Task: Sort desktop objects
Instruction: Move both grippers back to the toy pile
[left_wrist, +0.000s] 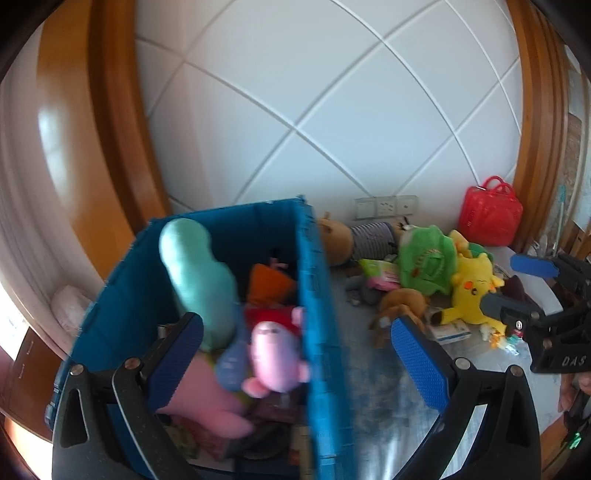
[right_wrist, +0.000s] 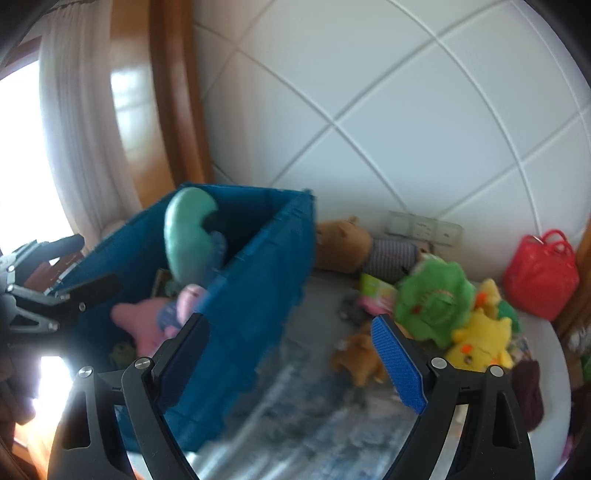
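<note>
So the big blue crate (left_wrist: 221, 229) is sitting on the left side of the table (left_wrist: 373, 398), and it's already filling up with plush: a mint-green one (left_wrist: 199, 273) is poking up over the rim and a pink one (left_wrist: 273, 358) is lying in front of it. The rest of the pile is waiting to the right of the crate, near the wall: a green plush (right_wrist: 432, 302) leaning on a yellow plush (right_wrist: 480, 343), and a small brown plush (right_wrist: 360, 356) lying just in front of them. A red bag (right_wrist: 541, 273) is parked in the far corner.

The left gripper (left_wrist: 299, 350) is hanging spread wide over the crate's near wall, pinching nothing. The right gripper (right_wrist: 291, 354) is spread wide too, empty, hovering between crate and pile.

I'm guessing these toys are light, squishy and not fragile at all. Pinching deep into the body is probably working better than grabbing a floppy ear or leg.
</note>
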